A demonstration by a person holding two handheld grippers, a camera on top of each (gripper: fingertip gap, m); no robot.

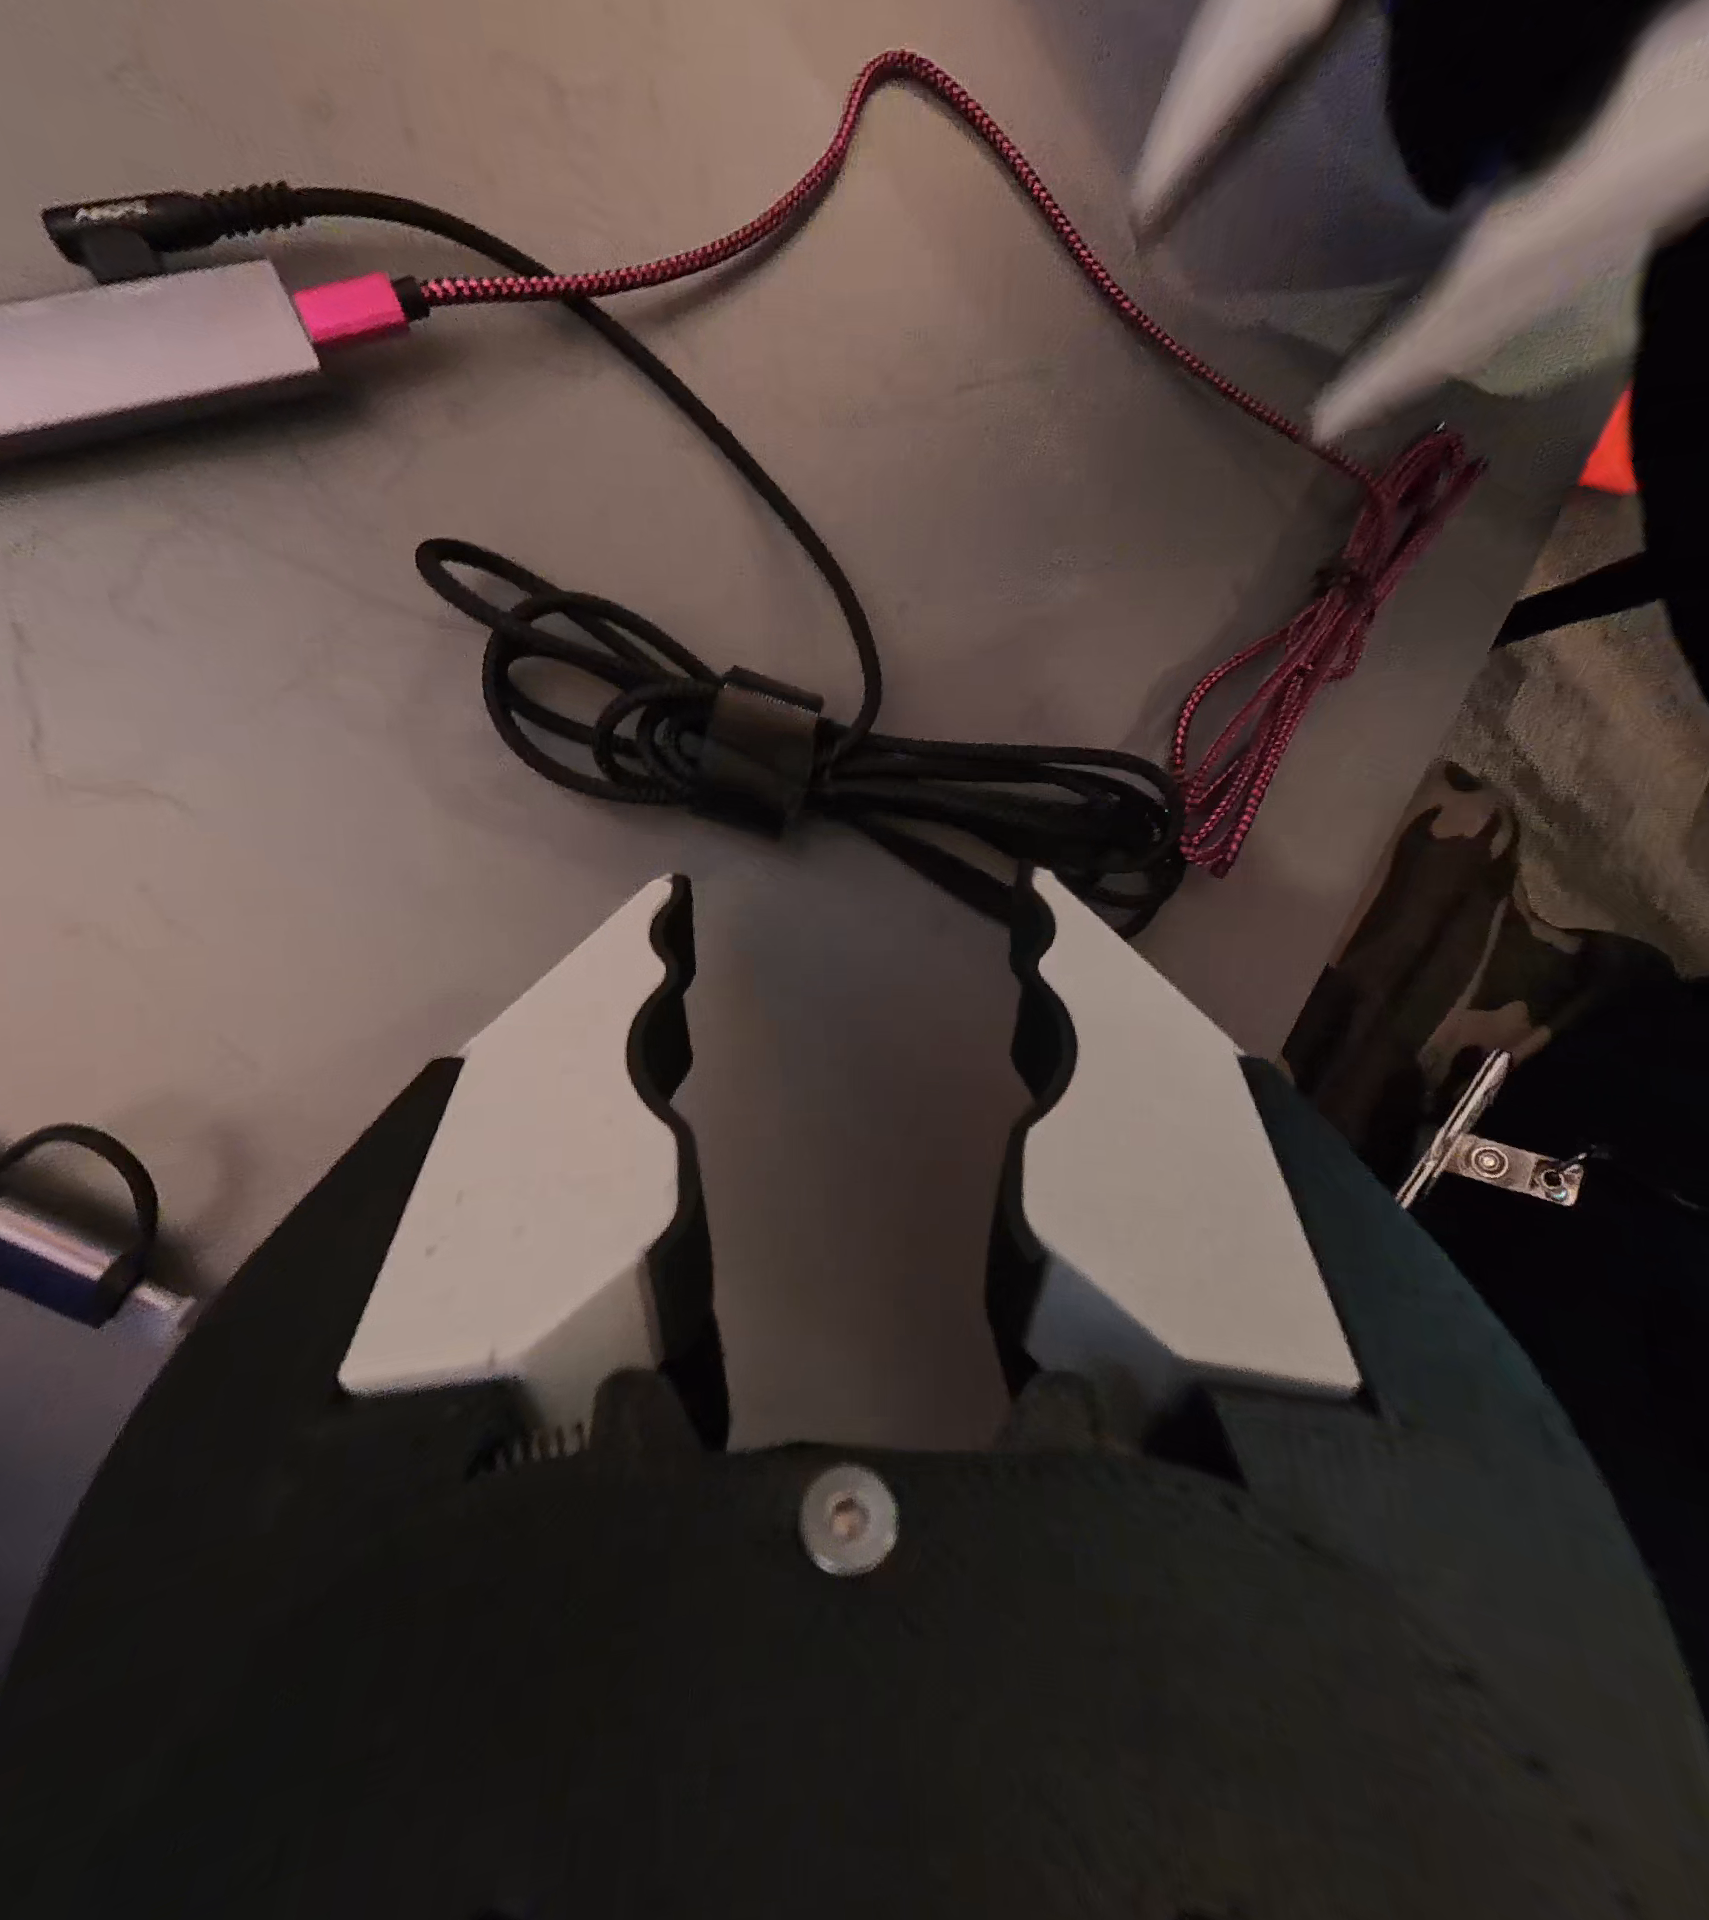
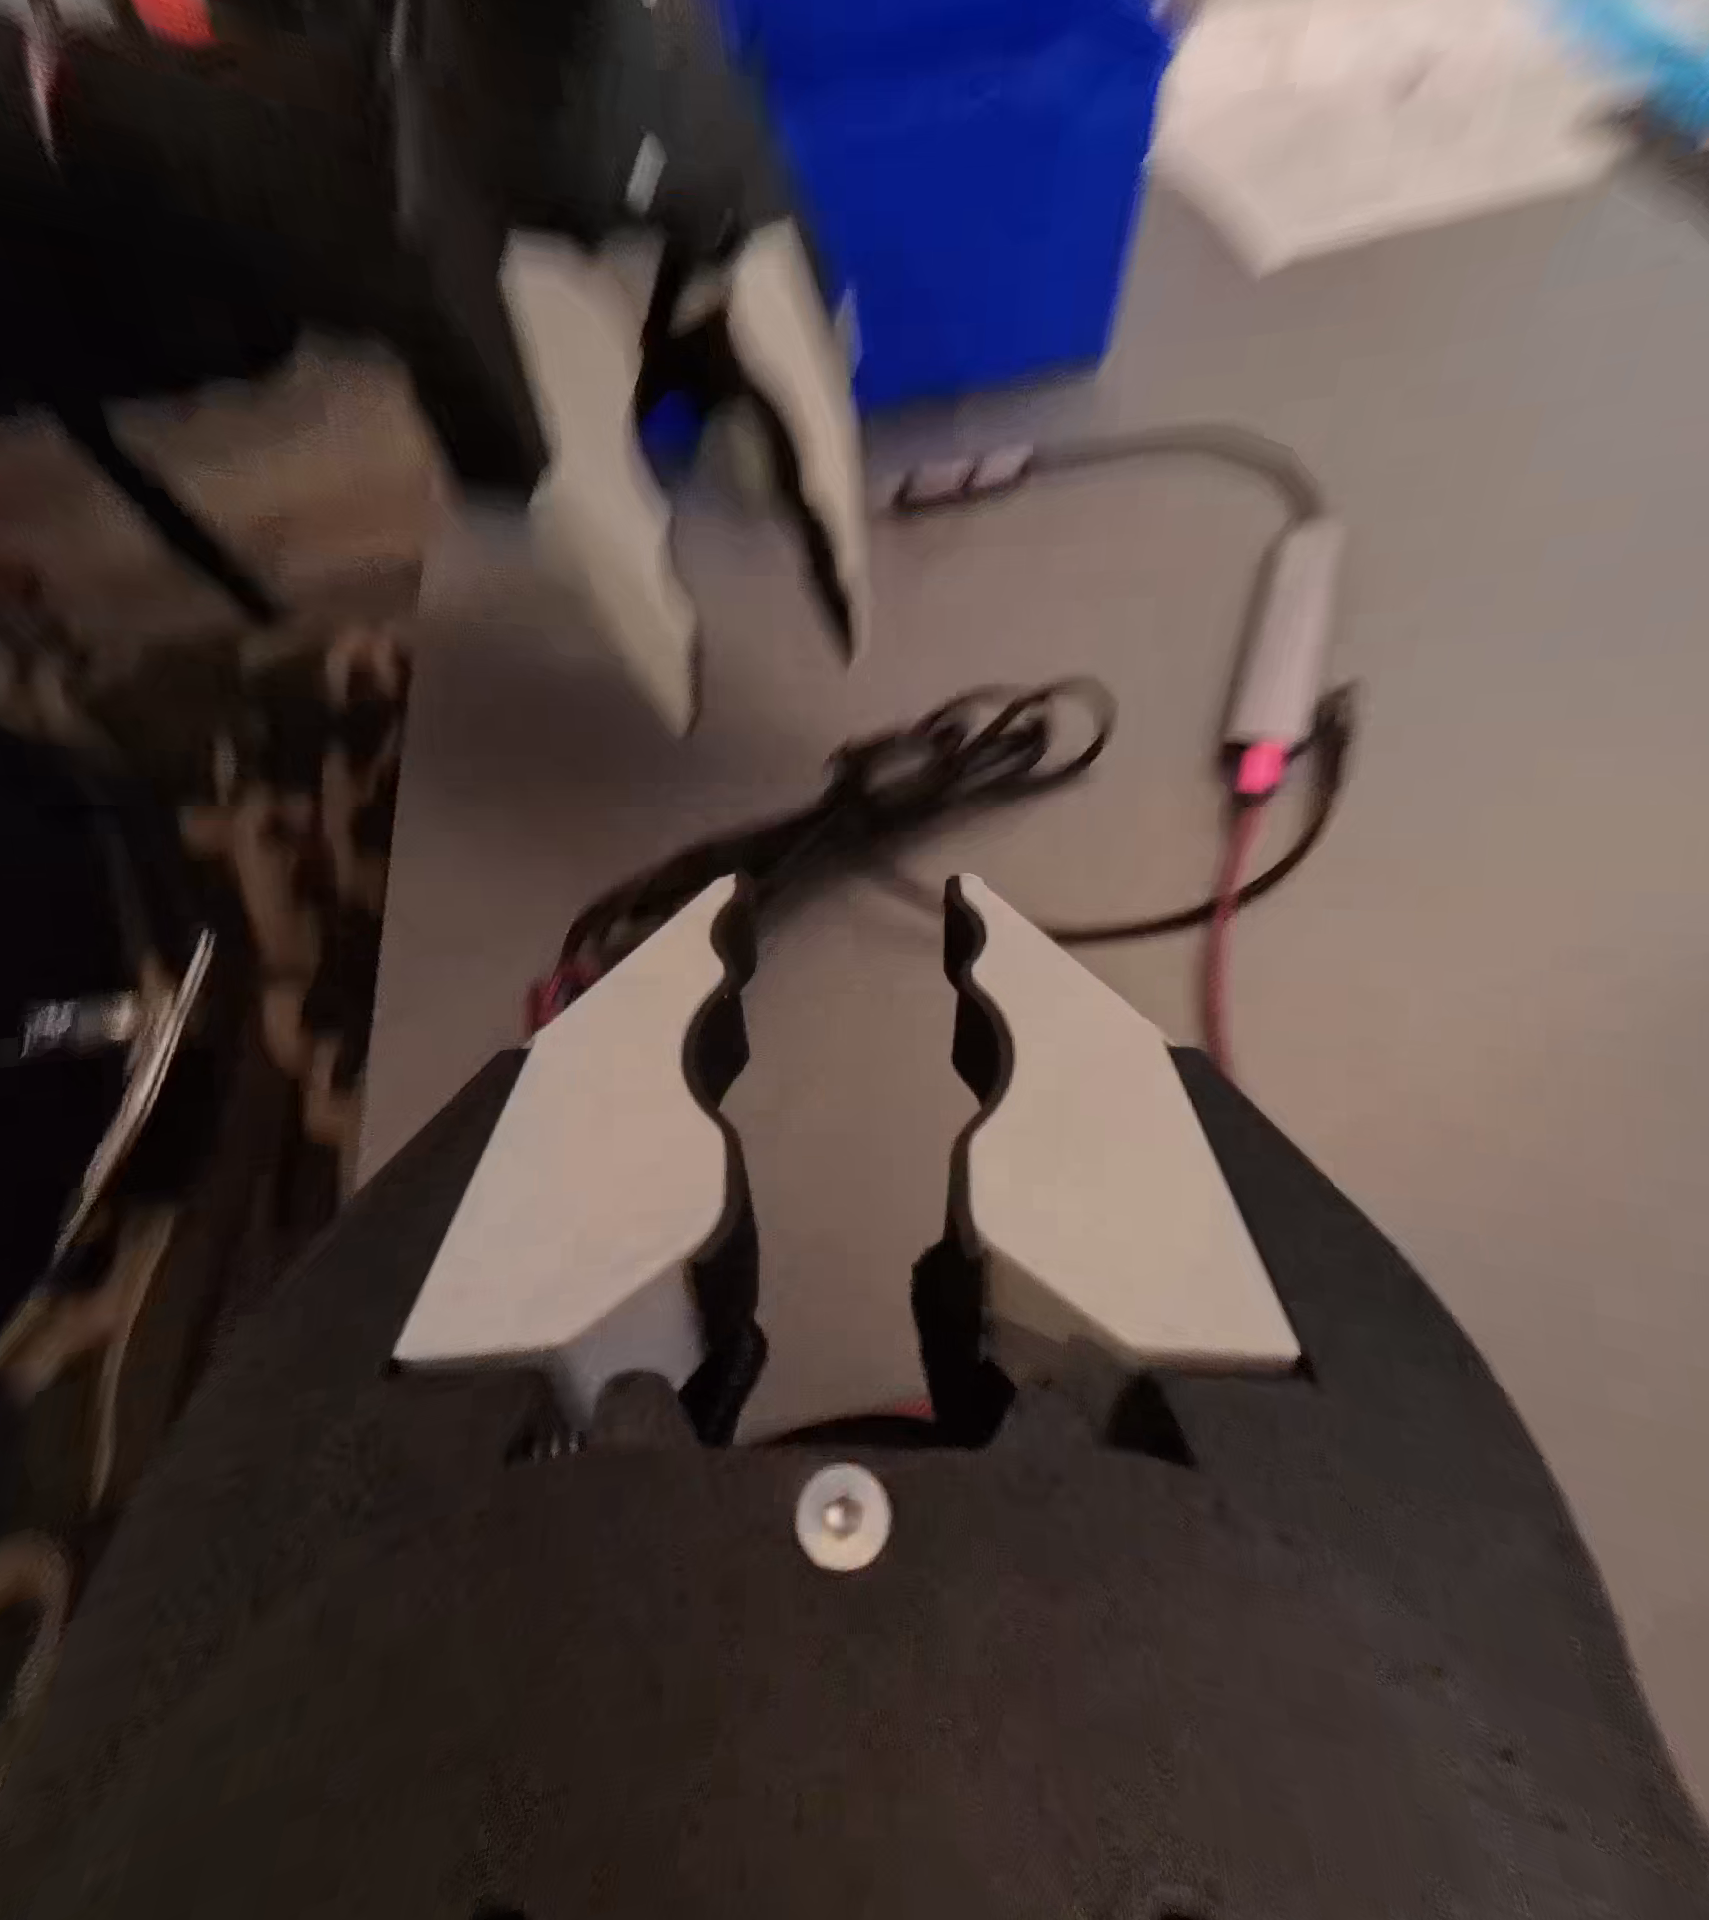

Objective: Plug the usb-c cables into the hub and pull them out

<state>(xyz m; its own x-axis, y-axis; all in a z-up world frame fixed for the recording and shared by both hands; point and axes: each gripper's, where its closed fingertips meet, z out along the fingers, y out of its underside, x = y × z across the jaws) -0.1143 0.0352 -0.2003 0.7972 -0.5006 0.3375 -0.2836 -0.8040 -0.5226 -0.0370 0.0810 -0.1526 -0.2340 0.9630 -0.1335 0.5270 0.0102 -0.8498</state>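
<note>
A slim grey hub (image 1: 91, 353) lies on the grey table at the upper left. A pink USB-C plug (image 1: 351, 312) on a red braided cable (image 1: 933, 177) sits in the hub's end. A black plug (image 1: 102, 223) lies against the hub's far side; I cannot tell if it is seated. Its black cable runs to a tied bundle (image 1: 725, 748). My left gripper (image 1: 855, 883) is open and empty, just short of that bundle. My right gripper (image 2: 842, 883) is open and empty above the bundle (image 2: 933, 769); it shows blurred in the left wrist view (image 1: 1245, 312). The hub (image 2: 1291, 634) lies far right.
The red cable's coil (image 1: 1297, 665) lies by the table's right edge (image 1: 1401, 831). A blue and silver device with a black loop (image 1: 50, 1247) lies at the left. A blue box (image 2: 954, 187) and white sheets (image 2: 1369, 135) stand beyond. A person's dark clothing is beside the table. My right tips are about 10 cm from the bundle (image 2: 933, 769), my left tips only 5 cm. Between my left fingertips and the pink USB-C plug (image 1: 351, 312) there is roughly 12 cm. My right wrist view (image 2: 1263, 765) looks at it from another angle.
</note>
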